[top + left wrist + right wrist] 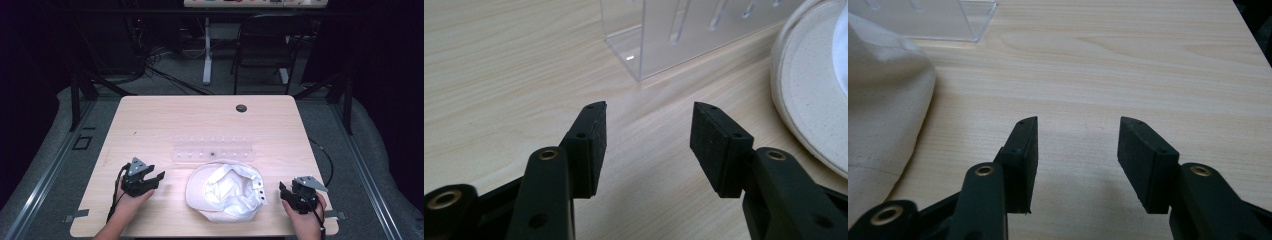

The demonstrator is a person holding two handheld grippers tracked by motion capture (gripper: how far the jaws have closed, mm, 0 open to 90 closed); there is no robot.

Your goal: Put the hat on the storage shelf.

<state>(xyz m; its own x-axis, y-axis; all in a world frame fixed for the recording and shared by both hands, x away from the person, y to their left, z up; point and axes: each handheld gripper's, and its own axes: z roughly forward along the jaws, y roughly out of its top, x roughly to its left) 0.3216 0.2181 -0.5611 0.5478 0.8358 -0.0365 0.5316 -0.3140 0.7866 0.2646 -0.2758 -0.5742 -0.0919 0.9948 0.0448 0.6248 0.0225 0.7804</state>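
Seen from above, a person's two hands rest on a pale wooden desk (150,120), each holding a pair of black tongs, with a white cap between them.

At about 8 o'clock on the desk, the left tongs (156,176) point toward 2 o'clock, jaws wide apart and holding nothing. Their own camera shows the left tongs (648,131) hanging over bare wood, with a clear plastic rack (684,35) ahead at 12 o'clock and the cap's brim (809,95) curving in at 3 o'clock, near but apart from the jaws.

The cap (225,192) lies upside down near the front edge of the desk, at about 6 o'clock, its inside facing up and its back strap toward the right hand. Just behind it, at the desk's centre, the clear plastic rack (212,150) lies flat, close to the cap's far rim.

At about 4 o'clock, the right tongs (286,192) point toward the cap, jaws likewise spread wide and empty. In their own view the right tongs (1078,131) hover over bare wood, the cap's cloth (883,110) bulging at 9 o'clock, clear of the jaws, and a corner of the rack (948,17) at 11 o'clock.

A dark round hole (241,108) sits near the desk's far edge at 1 o'clock.
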